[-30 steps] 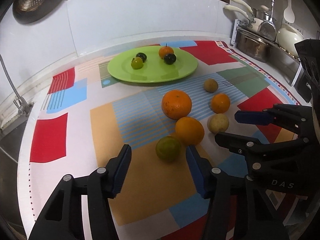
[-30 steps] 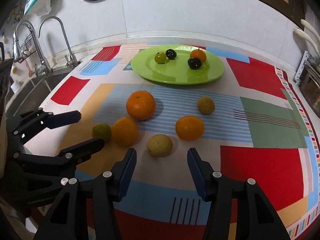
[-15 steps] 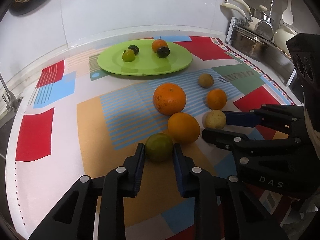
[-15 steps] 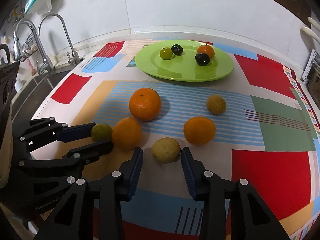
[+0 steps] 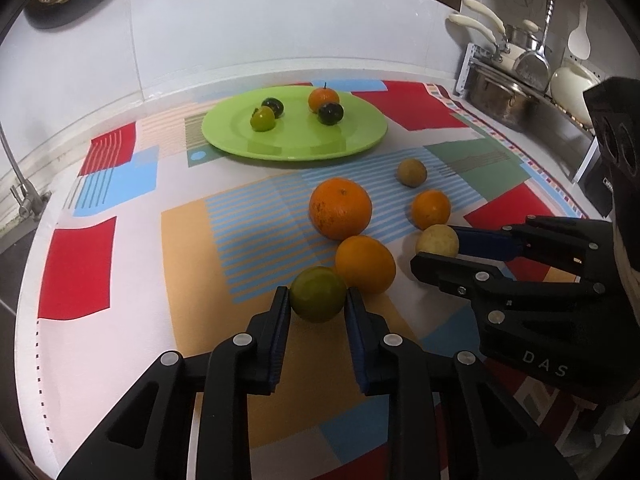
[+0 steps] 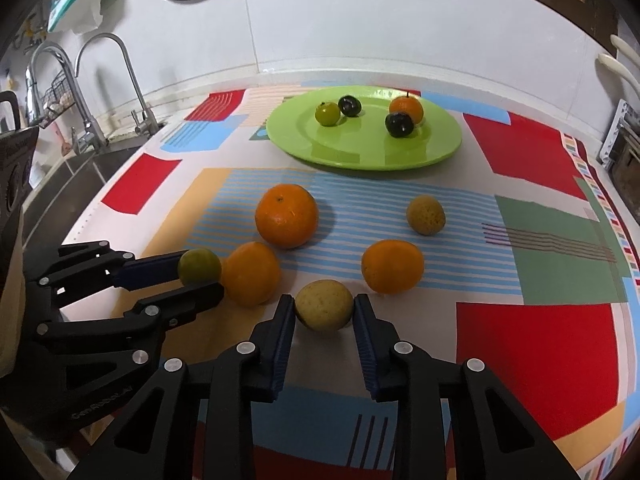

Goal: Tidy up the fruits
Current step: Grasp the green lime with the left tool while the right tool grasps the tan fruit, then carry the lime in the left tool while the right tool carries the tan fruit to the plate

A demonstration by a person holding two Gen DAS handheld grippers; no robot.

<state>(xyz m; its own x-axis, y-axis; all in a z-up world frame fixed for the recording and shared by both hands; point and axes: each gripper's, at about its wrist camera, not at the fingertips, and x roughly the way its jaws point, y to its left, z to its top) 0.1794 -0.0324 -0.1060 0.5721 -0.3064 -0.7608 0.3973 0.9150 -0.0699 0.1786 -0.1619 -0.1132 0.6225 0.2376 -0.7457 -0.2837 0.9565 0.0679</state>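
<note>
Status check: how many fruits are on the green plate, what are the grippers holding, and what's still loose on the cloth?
Done: four small fruits sit on the round green plate. In hand: left gripper is shut on the green citrus fruit, right gripper on the pale yellow fruit, both not yet lifted off the patterned cloth. Left: three oranges and one brownish fruit.

Both cameras are wrist-mounted fisheyes, each looking forward and steeply down along its own gripper's two fingers, close above the patterned cloth (image 5: 120,264). The left wrist view looks from the cloth's near left side toward the green plate (image 5: 360,142) and the pot rack (image 5: 520,80) at right. The right wrist view looks from the near right toward the same plate and the faucets (image 6: 100,80) at left. Both views share the plate, the loose fruit and the opposite gripper.
</note>
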